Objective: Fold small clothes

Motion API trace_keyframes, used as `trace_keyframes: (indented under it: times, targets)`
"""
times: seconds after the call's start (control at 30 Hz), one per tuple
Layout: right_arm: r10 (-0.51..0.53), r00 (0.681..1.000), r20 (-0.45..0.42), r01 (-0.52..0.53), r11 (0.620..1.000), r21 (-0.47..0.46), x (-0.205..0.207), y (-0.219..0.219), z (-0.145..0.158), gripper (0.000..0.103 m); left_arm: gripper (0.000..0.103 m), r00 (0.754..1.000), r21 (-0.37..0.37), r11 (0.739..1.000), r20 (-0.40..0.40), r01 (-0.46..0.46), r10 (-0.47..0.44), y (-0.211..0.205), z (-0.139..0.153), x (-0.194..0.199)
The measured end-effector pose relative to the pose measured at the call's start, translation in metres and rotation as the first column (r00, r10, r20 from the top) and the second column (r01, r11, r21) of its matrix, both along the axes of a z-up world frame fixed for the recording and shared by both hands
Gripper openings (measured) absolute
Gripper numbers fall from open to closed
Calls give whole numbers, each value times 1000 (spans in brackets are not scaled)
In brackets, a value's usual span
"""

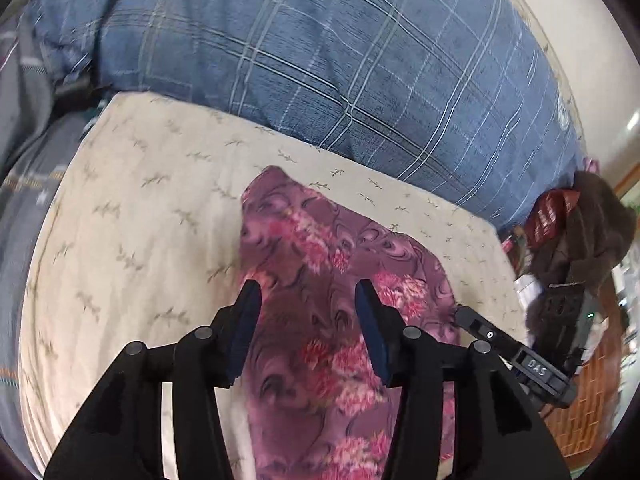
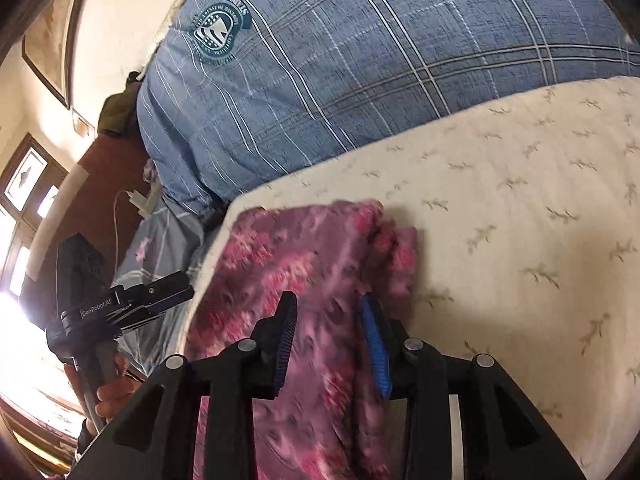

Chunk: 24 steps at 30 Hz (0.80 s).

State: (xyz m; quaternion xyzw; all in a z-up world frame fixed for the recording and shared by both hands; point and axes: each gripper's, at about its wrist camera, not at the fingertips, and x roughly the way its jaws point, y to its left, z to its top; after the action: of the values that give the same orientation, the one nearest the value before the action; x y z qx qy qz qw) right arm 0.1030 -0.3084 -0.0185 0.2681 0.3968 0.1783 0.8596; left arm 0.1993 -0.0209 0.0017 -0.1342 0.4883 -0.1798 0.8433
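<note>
— Where's the garment from where you stand?

— The purple floral cloth [image 1: 320, 280] lies on the cream sheet [image 1: 140, 208] with the little sprig pattern, over the bed. It runs as a long strip from the near edge away toward the big blue plaid pillow [image 1: 340, 52], but stops short of it; a band of cream shows between the two.

— And the left claw?

— The left claw [image 1: 308, 300] hangs over the cloth with its fingers spread wide, released. Nothing sits between the blue pads [image 1: 372, 332]; you see the floral print straight through the gap. I cannot tell whether the tips touch the fabric.

— The right one?

— The right claw [image 2: 330, 308] is over the same cloth [image 2: 304, 280], nearer its rumpled right edge, where the fabric bunches up into a small heap. Its fingers stand apart too, a narrower gap than the left, and they clench nothing. The picture is blurred there, so contact with the cloth is beyond me.

— Can each see the other?

— Yes. From the left wrist view the other tool shows at the cloth's right side. From the right wrist view, the left gripper sits off the sheet's left edge, with the person's hand [image 2: 112, 392] around its handle.

— Anything else around?

— A brown heap of clothing [image 1: 580, 240] past the sheet's far right corner, and a white cable [image 2: 120, 216] by the pillow's end.
</note>
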Motion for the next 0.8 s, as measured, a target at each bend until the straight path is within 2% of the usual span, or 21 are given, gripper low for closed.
trace_keyframes:
  times: [0.03, 0.07, 0.13, 0.2, 0.27, 0.33, 0.4, 0.5, 0.57, 0.67, 0.7, 0.73, 0.8]
  targets:
    - [4, 1000, 2, -4, 1000, -15, 4, 4, -2, 12, 47, 1000, 43, 999, 3, 11, -11, -10, -5, 7]
    - [5, 1000, -4, -5, 999, -37, 9, 7, -4, 5, 47, 1000, 99, 995, 7, 20, -21, -20, -14, 14]
    - [-15, 999, -31, 13, 997, -75, 17, 9, -16, 5, 44, 1000, 176, 984, -25, -8, 12, -22, -33, 29]
    - [-31, 999, -34, 26, 991, -132, 19, 8, -22, 4, 46, 995, 149, 989, -94, -18, 32, -14, -54, 42]
    - [-4, 998, -58, -5, 987, -162, 23, 6, -30, 2, 46, 990, 64, 997, -127, -46, 54, 1, -55, 49]
    - [5, 999, -38, -12, 986, -168, 17, 3, -20, 8, 46, 989, 29, 998, -139, -51, 54, 11, -46, 46]
    - [12, 1000, -27, -16, 992, -128, 5, -3, -10, 12, 46, 994, 26, 999, -103, -40, 42, 21, -32, 31]
    - [53, 999, -9, -53, 997, -46, -26, -14, -1, 13, 46, 998, 45, 999, -57, 22, -19, 25, -17, -10]
    - [88, 996, -3, -88, 996, -13, -51, -17, -2, 16, 51, 998, 38, 998, -50, 46, -44, 26, -14, -40]
    - [109, 994, 2, -109, 991, -80, -84, -11, -13, 25, 54, 995, -11, 998, -73, 62, -62, 16, -24, -77]
    - [121, 993, -4, -121, 988, -92, -88, -8, -17, 26, 61, 996, -24, 998, -73, 55, -56, 11, -29, -90]
    - [145, 989, -14, -146, 984, -101, -92, -3, -24, 27, 69, 996, 2, 999, -74, 46, -46, 4, -37, -98]
    - [157, 987, -21, -158, 964, -213, -98, 12, -36, 36, 72, 996, 64, 997, -90, 35, -29, -12, -51, -105]
